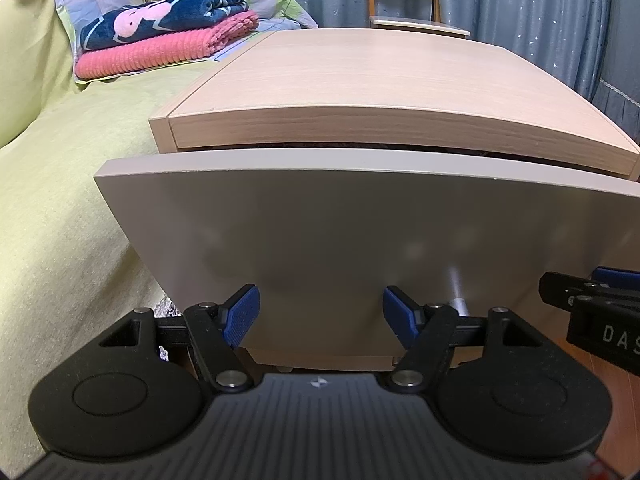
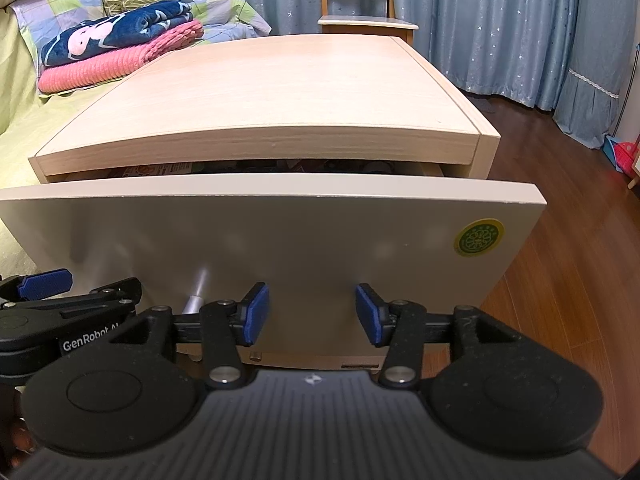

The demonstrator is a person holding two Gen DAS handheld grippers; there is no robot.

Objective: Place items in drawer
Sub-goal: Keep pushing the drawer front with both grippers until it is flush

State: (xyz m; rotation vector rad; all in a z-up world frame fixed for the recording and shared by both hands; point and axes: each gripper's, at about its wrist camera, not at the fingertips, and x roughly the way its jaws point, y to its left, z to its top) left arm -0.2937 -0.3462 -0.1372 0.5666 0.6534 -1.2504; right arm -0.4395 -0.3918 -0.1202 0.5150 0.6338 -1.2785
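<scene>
Drawer point(image 2: 280, 240) is sitting slightly pulled out of the pale wood-grain nightstand point(image 2: 260, 92), filling the middle of both frames; its smooth grey-white front is showing a metal knob point(image 2: 197, 294) low down. Beside it, a yellow-green bed point(image 1: 60, 184) is carrying folded pink and navy blankets point(image 1: 160, 32) in the upper left. Only the right view is showing packed contents point(image 2: 260, 167) through the gap, a round green sticker point(image 2: 479, 237) and the dark wood floor point(image 2: 568, 280). Left tongs point(image 1: 320, 316) and right tongs point(image 2: 312, 312) are hanging spread apart, gripping nothing, just before the drawer front.
</scene>
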